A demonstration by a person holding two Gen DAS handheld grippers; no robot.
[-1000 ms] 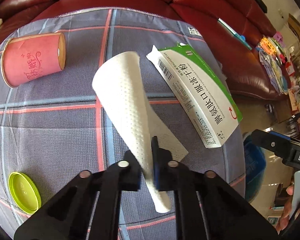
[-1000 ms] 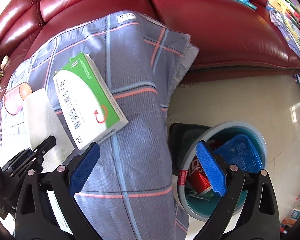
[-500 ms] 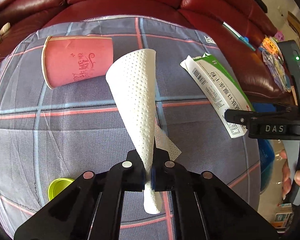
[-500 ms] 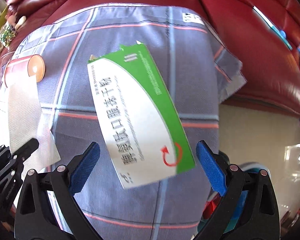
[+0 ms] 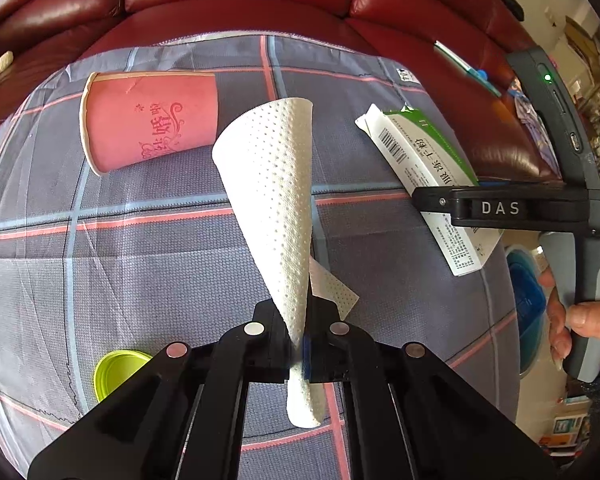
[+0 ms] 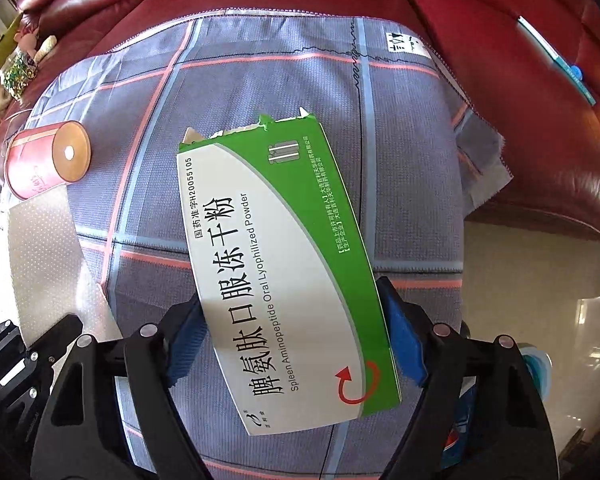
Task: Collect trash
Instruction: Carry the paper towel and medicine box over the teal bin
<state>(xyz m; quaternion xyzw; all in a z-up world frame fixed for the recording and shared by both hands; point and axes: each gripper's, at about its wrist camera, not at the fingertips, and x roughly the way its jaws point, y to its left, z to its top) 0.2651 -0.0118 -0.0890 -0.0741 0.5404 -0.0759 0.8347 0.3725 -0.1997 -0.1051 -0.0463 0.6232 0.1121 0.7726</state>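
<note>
A white dotted paper towel (image 5: 276, 200), rolled into a cone, is pinched at its narrow end by my left gripper (image 5: 300, 320), which is shut on it above the plaid cloth (image 5: 140, 248). A green and white medicine box (image 6: 284, 280) lies flat on the cloth. My right gripper (image 6: 294, 336) points down over its near half. Its jaws are closing, and the blue pads (image 6: 404, 344) sit against both long edges of the box. A pink paper cup (image 5: 152, 128) lies on its side at the back left. A lime green lid (image 5: 116, 372) rests near the left gripper.
A red leather sofa (image 6: 500, 120) curves behind and to the right of the cloth. A blue bin (image 5: 528, 300) with trash in it stands on the pale floor beyond the cloth's right edge. A person's hand (image 5: 588, 320) grips the right tool's handle.
The right gripper swung from over the bin to over the medicine box, came down, and its jaws narrowed onto the box's sides. The left gripper shifted a little, still holding the towel.
</note>
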